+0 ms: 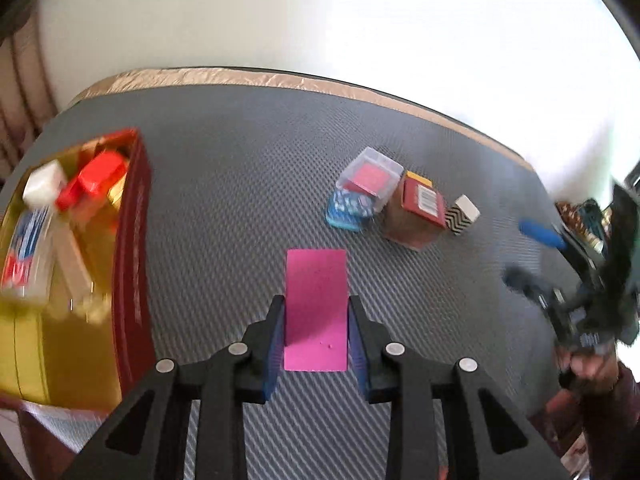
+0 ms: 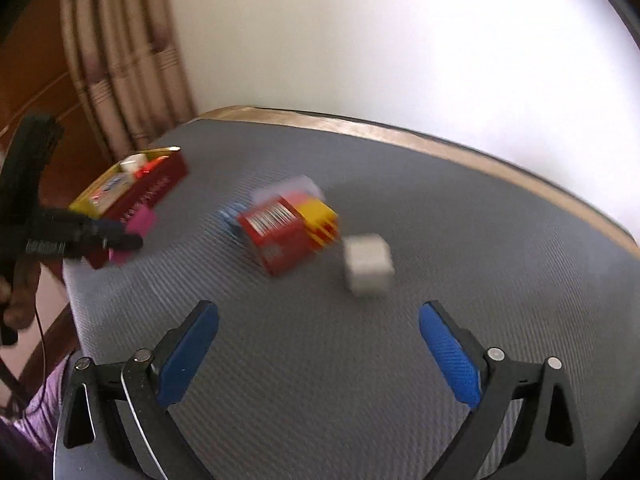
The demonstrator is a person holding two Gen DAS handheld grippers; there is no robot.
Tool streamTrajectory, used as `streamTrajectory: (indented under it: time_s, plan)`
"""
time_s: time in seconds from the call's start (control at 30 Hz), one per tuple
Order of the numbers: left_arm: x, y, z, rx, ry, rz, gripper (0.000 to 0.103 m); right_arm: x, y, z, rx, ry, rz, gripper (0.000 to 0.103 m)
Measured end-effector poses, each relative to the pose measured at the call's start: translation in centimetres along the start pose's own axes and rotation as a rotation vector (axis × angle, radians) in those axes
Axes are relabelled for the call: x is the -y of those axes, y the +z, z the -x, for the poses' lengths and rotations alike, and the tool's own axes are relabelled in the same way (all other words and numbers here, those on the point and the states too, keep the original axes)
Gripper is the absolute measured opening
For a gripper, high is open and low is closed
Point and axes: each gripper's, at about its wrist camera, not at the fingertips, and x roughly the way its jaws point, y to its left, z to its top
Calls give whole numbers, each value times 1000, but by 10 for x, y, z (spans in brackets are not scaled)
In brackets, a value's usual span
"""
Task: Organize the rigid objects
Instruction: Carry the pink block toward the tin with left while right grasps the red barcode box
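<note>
**Now a pink card is held, and the other gripper is open**

Seen from the left wrist, a pink card (image 1: 316, 310) is pinched between the two pads of the left gripper (image 1: 316, 320). The card is held flat-faced to the camera, above a grey mat (image 1: 240, 184). On the left, a red tin (image 1: 132, 264) with a gold inside is seen. It is filled with small boxes, one white and one red among them. They are blurred. Farther out on the mat, a little pile is found. A clear box (image 1: 370, 178) is tilted on top of a blue box (image 1: 346, 208). Just beside them a red carton (image 1: 416, 212) is set, and a small zigzag box (image 1: 462, 215) is touching or nearly touching it. At the right edge, the right gripper (image 1: 532, 256) is seen, blurred.

Seen from the right wrist, the right gripper (image 2: 320, 356) is spread wide, and nothing is held between its blue pads (image 2: 188, 356). The same mat (image 2: 460, 216) is below it. The red carton (image 2: 288, 236) and a pale cube (image 2: 368, 264) are lying ahead, both blurred. Behind the carton, the clear box is smeared too much to be made out well. At the left, the left gripper (image 2: 124, 232) is seen with the card (image 2: 134, 236) in it, in front of the tin (image 2: 152, 192).
</note>
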Motion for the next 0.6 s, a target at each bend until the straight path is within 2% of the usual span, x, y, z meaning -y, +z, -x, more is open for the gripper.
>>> streamTrajectory:
  time_s: [0.1, 0.23, 0.33, 0.4, 0.53, 0.57, 0.6]
  plan:
    - [-4, -14, 4, -18, -25, 25, 30, -16, 23, -17, -33, 32, 88, 88]
    - [9, -38, 14, -18, -30, 30, 30, -20, 43, -38, -84, 60, 158, 86]
    - [13, -45, 24, -2, -22, 14, 30, -23, 51, -56, -128, 46, 200, 85]
    - [14, -47, 29, 8, -22, 10, 30, -25, 54, -65, -157, 41, 214, 78]
    - [17, -50, 36, 16, -30, 12, 30, -32, 55, -76, -199, 32, 253, 76]
    - [14, -51, 41, 16, -33, 13, 30, -34, 55, -81, -218, 24, 261, 72]
    - [14, -52, 42, 15, -35, 17, 30, -35, 55, -84, -233, 34, 259, 62]
